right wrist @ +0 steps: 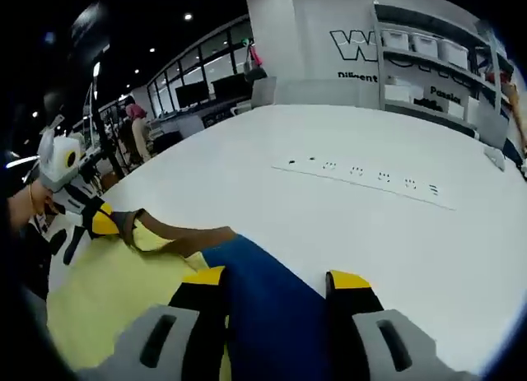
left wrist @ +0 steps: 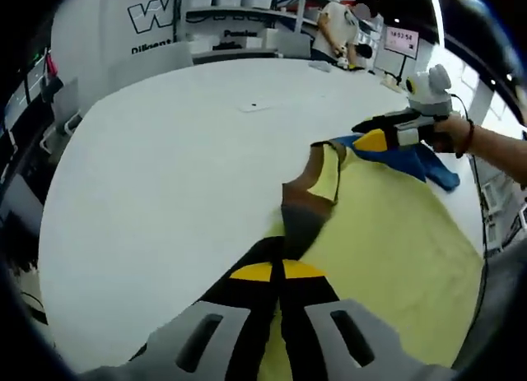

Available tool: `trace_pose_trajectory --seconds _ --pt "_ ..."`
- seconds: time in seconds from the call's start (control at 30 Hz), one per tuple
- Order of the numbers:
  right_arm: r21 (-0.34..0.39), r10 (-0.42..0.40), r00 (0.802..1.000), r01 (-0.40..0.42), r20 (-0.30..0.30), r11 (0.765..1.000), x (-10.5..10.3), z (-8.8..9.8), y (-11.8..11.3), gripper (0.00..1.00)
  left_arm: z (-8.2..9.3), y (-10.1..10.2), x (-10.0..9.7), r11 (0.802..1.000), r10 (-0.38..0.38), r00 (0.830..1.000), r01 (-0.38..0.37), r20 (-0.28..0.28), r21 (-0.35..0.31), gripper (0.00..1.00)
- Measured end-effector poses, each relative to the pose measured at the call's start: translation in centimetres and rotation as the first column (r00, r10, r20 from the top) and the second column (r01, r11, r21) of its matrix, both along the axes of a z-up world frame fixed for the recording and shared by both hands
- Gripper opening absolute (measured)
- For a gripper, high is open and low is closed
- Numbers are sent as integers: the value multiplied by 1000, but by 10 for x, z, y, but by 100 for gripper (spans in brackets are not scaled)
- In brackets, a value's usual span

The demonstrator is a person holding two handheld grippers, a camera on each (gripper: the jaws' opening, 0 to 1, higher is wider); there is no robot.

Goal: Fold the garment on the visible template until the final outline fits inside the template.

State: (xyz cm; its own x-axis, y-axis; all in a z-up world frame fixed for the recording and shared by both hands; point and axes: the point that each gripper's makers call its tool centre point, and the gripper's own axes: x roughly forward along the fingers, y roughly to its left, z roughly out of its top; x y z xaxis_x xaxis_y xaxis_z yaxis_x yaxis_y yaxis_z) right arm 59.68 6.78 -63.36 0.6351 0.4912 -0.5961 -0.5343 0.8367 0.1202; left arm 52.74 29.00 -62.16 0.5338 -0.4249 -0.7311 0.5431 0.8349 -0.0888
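Now the left gripper (left wrist: 278, 276) pinches the yellow garment's (left wrist: 395, 241) brown edge while the right gripper (right wrist: 276, 281) clamps its blue part (right wrist: 268, 303) over the white table (left wrist: 165, 175).

From my left gripper view, the garment (left wrist: 387, 225) lies on the table (left wrist: 165, 175), toward the right side. My left gripper (left wrist: 278, 274) sits at the garment's near edge, its collar end between the jaws. The right gripper (left wrist: 375, 140) holds the far sleeve end, behind and right. Shelves (left wrist: 230, 2) stand behind the table. In my right gripper view, the sleeve (right wrist: 272, 307) runs between the right gripper (right wrist: 278, 280) jaws; the left gripper (right wrist: 103, 220) is off left, the power strip (right wrist: 362, 177) ahead
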Motion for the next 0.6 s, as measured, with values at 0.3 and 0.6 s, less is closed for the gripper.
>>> trace_pose_trajectory --seconds 0.3,0.6 --pt "-100 65 997 -60 46 993 7 -4 2 15 15 2 21 1000 14 999 -14 34 -4 5" --pt "-46 -23 997 26 72 999 18 11 -6 0 14 14 56 995 45 994 -53 99 82 5"
